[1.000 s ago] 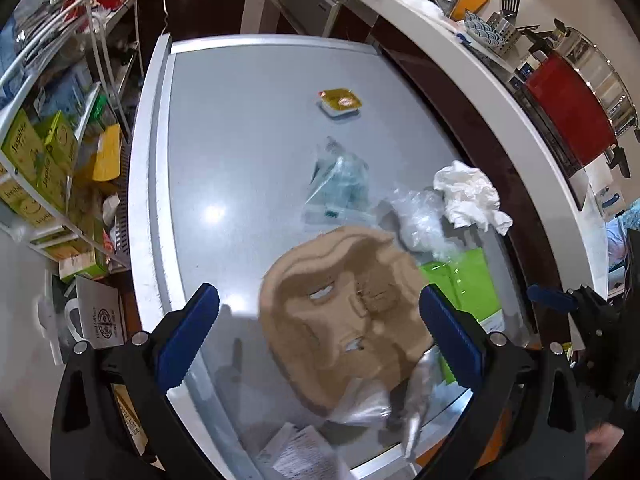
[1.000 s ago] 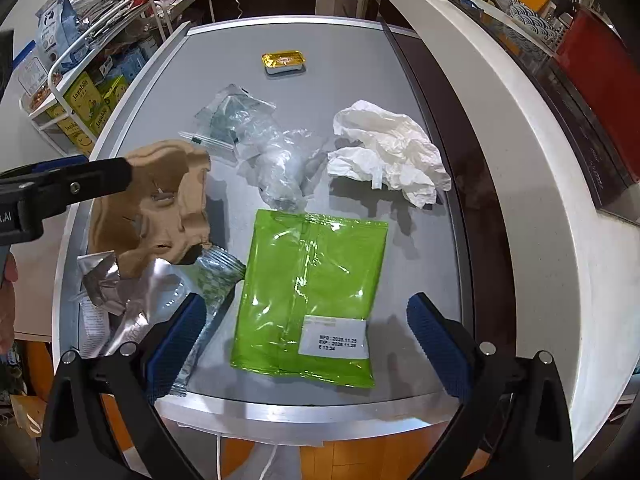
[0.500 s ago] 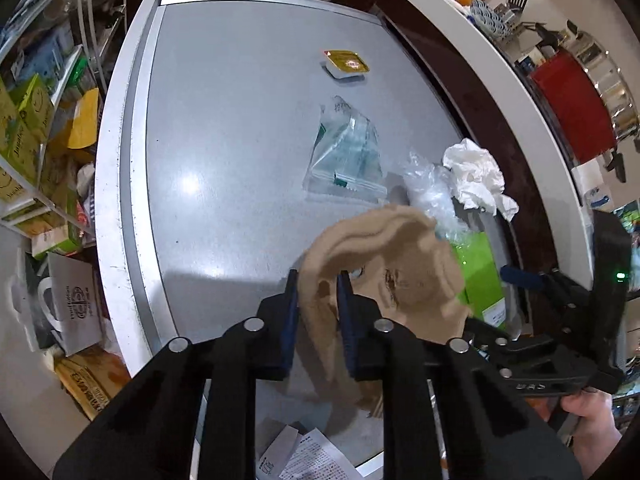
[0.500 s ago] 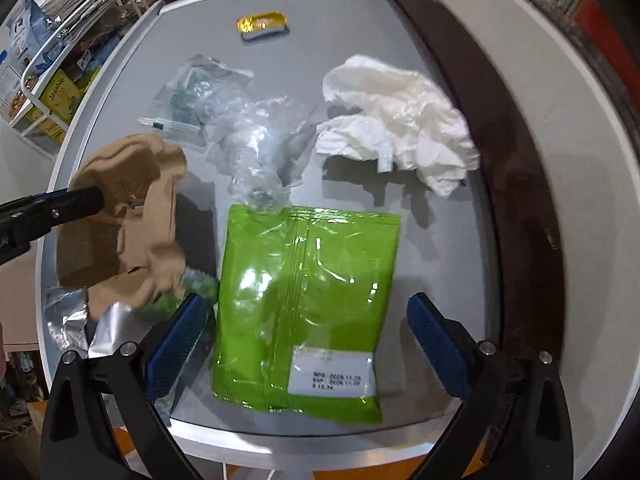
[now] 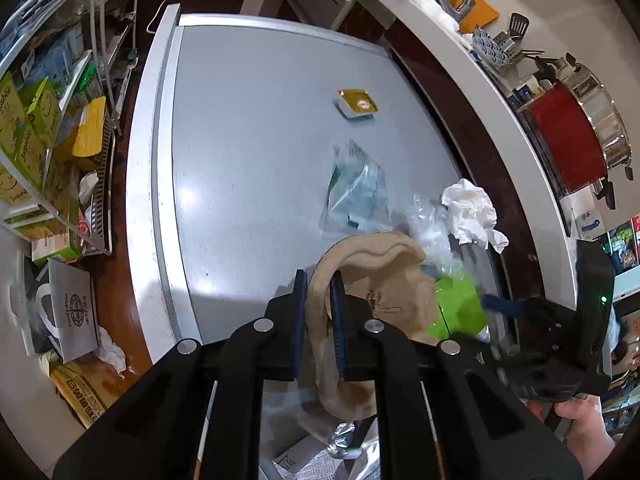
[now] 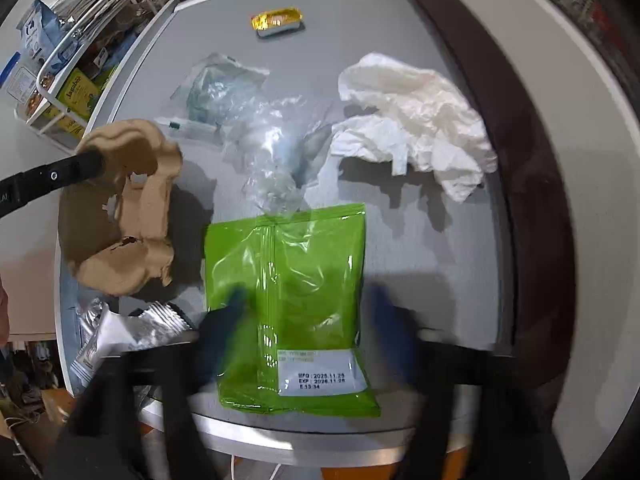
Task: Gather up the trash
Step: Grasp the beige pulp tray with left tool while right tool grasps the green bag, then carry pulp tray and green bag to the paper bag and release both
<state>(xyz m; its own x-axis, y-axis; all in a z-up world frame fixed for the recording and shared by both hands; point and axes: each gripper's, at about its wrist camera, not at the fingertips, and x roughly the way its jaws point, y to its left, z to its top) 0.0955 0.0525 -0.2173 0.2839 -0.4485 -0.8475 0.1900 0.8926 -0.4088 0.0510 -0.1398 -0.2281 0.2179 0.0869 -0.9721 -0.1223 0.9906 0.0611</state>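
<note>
My left gripper [image 5: 319,280] is shut on the rim of a brown pulp cup carrier [image 5: 376,280] and holds it lifted above the grey table [image 5: 248,152]. The right wrist view shows the carrier [image 6: 124,216] hanging from a left fingertip [image 6: 90,158]. My right gripper [image 6: 308,308] is blurred with motion, its jaws partly closed on either side of a green foil pouch [image 6: 288,280] lying flat by the front edge; they do not grip it.
On the table lie a crumpled white tissue [image 6: 416,124], clear plastic bags [image 6: 272,148], a zip bag [image 6: 216,92], a yellow butter packet [image 6: 276,22] and silver wrappers [image 6: 132,332]. A wire shelf with boxes [image 5: 36,128] stands left. A counter [image 5: 460,40] runs along the right.
My left gripper closed on the carrier's rim and lifted it off the table. My right gripper moved forward and down over the green pouch, and its jaws are narrowing.
</note>
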